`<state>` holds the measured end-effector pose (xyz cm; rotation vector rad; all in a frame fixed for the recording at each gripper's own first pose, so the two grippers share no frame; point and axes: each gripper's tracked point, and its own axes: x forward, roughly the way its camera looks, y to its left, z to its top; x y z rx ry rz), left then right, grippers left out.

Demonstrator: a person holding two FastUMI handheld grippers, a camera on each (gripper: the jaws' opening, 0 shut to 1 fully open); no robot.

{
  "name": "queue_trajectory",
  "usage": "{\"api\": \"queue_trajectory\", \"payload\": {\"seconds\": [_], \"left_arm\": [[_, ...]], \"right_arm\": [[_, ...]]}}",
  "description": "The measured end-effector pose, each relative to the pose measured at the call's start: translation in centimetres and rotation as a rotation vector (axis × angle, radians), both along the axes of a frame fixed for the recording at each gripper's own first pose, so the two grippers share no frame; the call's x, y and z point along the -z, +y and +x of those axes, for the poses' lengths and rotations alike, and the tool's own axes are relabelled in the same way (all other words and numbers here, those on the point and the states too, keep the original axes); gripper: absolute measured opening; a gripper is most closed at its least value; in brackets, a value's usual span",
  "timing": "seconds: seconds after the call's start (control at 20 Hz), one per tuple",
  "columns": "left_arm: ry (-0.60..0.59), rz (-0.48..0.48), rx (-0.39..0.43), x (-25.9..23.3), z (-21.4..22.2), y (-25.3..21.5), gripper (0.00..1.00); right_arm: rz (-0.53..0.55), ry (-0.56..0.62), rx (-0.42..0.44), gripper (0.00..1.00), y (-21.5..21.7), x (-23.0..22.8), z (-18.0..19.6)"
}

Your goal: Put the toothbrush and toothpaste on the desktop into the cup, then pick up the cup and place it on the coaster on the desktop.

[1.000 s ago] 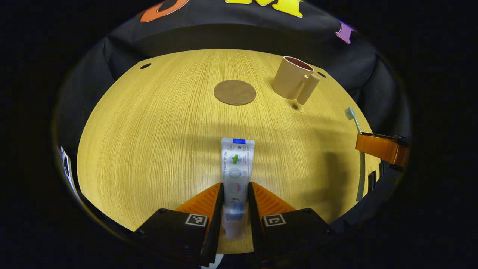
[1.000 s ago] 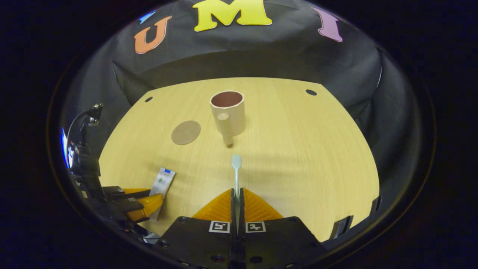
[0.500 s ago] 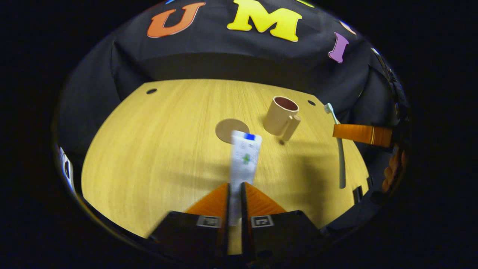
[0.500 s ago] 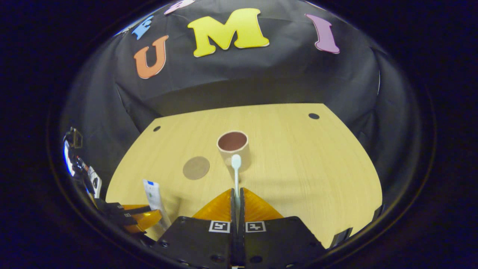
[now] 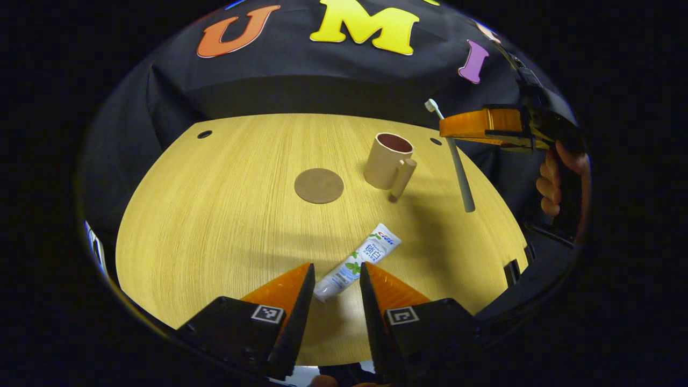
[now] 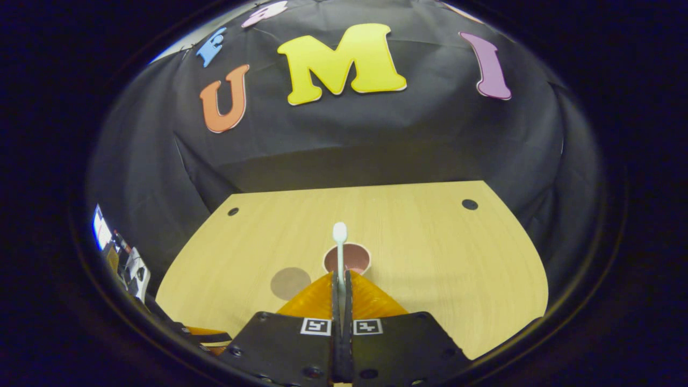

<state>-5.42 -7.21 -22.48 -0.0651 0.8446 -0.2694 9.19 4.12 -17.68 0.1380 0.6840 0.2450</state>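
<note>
The left tool [image 5: 333, 277] hangs with fingers apart over the toothpaste [image 5: 357, 262], which lies flat on the tabletop [image 5: 215, 215]. The right tool [image 6: 342, 279] is clamped on the toothbrush [image 6: 339, 252], raised above the cup [image 6: 348, 258] beside the coaster [image 6: 290, 282].

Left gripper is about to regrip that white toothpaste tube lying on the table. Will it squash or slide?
The white toothpaste tube looks soft and flat-ended, so it probably dents. Its glossy skin may slip between the open left gripper. Lying flat on the wooden table, it seems unlikely to roll.
</note>
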Motion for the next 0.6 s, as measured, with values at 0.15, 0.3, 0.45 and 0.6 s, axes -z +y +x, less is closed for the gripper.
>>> {"api": "queue_trajectory", "payload": {"seconds": [0.15,0.3,0.45,0.6], "left_arm": [[-0.04,0.02,0.133,0.4,1.0,-1.9,0.77],[-0.03,0.025,0.245,1.0,1.8,-2.7,0.98],[-0.012,0.032,0.372,2.0,2.5,-3.5,0.98],[0.044,0.057,0.475,3.8,2.6,-3.8,0.98]], "right_arm": [[-0.001,0.017,0.001,0.01,-1.1,0.6,-1.2],[0.005,0.031,0.021,0.01,-2.6,0.9,-2.0],[0.012,0.034,0.051,0.0,-3.8,0.9,-2.2],[-0.003,0.025,0.068,0.0,-4.8,0.7,-2.4]]}}
